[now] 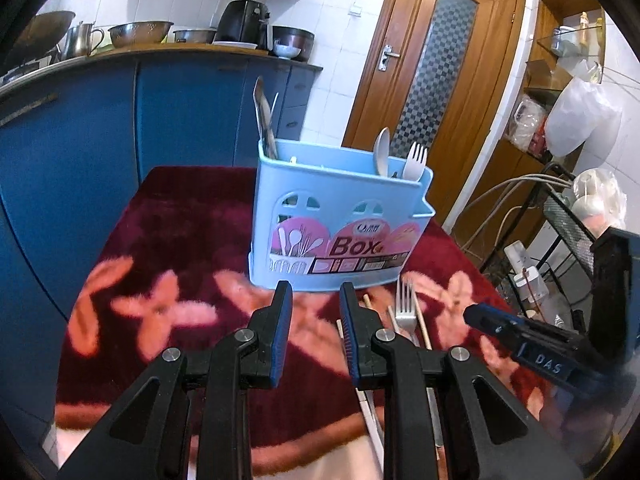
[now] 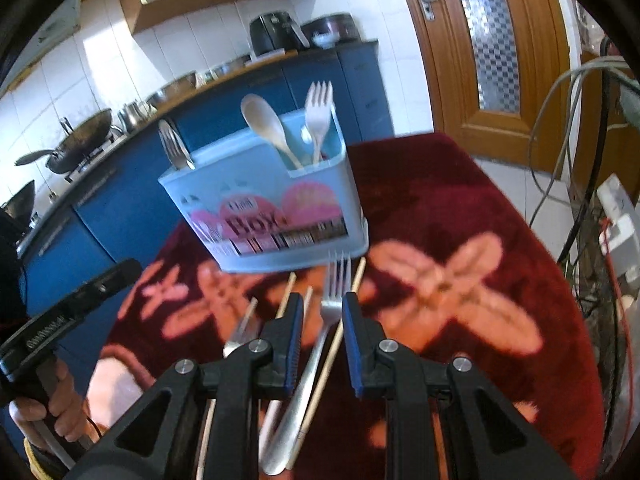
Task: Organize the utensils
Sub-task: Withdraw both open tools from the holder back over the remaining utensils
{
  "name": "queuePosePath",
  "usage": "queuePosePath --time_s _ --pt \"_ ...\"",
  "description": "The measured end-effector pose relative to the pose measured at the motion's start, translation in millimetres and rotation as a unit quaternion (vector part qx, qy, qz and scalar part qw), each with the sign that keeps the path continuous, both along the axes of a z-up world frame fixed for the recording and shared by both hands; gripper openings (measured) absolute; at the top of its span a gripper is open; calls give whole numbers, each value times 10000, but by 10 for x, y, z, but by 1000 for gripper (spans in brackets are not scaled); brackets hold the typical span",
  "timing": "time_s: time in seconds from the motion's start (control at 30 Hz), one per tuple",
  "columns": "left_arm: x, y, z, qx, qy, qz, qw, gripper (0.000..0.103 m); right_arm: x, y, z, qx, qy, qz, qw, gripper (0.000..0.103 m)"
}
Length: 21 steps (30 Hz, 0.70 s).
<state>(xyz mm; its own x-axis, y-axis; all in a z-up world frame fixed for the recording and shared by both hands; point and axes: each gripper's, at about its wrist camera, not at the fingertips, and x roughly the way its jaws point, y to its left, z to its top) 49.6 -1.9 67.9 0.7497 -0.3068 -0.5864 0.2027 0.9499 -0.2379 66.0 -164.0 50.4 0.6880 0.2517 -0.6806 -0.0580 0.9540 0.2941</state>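
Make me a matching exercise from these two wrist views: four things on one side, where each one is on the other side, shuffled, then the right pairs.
Things:
1. wooden spoon
2. metal fork
3. blue utensil box
4. black air fryer

Places:
A. on the kitchen counter at the back
B. upright on the red floral cloth
C. standing in the box's right end compartment
D. flat on the cloth, between the open right gripper fingers

Pairs: 1-C, 2-D, 3-B, 4-A

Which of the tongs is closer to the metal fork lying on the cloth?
Right. The right tongs sit open directly over the metal fork; the left tongs hover open off to its left side.
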Motion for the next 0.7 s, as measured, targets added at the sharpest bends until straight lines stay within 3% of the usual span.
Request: queuePosePath --time_s 0.47,0.7 --pt "112 -10 -272 44 349 20 9994 23 255 63 -434 80 682 -40 9976 22" --pt "117 -71 -289 106 357 -72 9993 24 315 65 -477 52 740 -51 9972 19"
